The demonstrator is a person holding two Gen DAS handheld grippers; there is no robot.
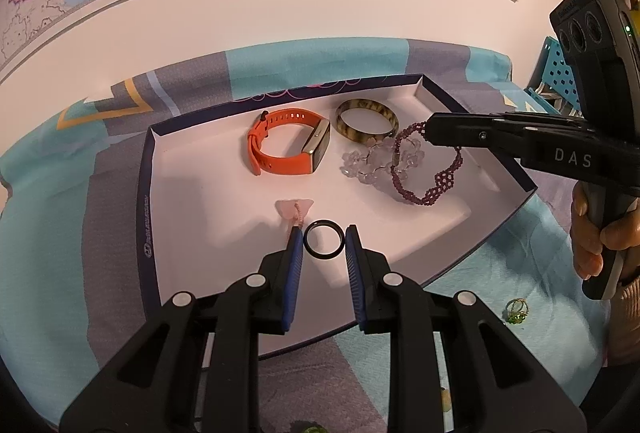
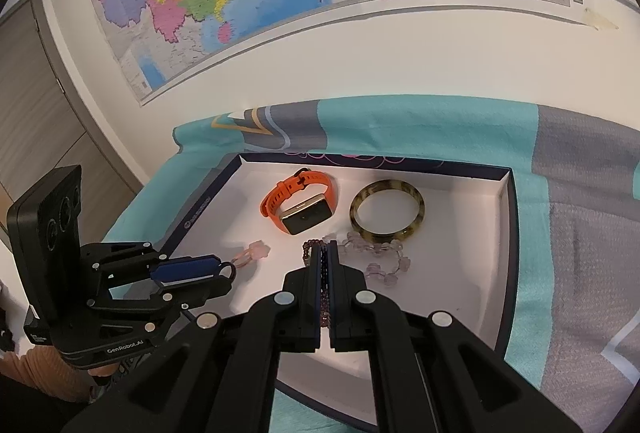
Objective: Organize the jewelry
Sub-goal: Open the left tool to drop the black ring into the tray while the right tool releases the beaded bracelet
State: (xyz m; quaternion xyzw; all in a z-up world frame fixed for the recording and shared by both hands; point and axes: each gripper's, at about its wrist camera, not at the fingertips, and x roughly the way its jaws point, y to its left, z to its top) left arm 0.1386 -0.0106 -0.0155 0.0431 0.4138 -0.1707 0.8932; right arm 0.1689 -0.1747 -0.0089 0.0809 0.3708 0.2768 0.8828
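My left gripper (image 1: 323, 233) is shut on a thin black ring (image 1: 322, 256), its blue pads pressing on either side of it over the front of a white tray (image 1: 200, 213) with a dark blue rim. A pink charm (image 1: 294, 207) lies just beyond its left pad. My right gripper (image 2: 326, 246) is shut on a purple beaded bracelet (image 2: 309, 248), which hangs from its tip (image 1: 430, 129) down to the tray's right side. In the tray lie an orange watch (image 1: 280, 161), a tortoiseshell bangle (image 1: 360, 138) and a clear crystal bracelet (image 1: 364, 163).
The tray rests on a teal and grey patterned cloth (image 1: 60, 233) against a white wall with maps. A small green ring (image 1: 516, 310) lies on the cloth outside the tray's right front corner. A hand (image 1: 588, 233) grips the right gripper's handle.
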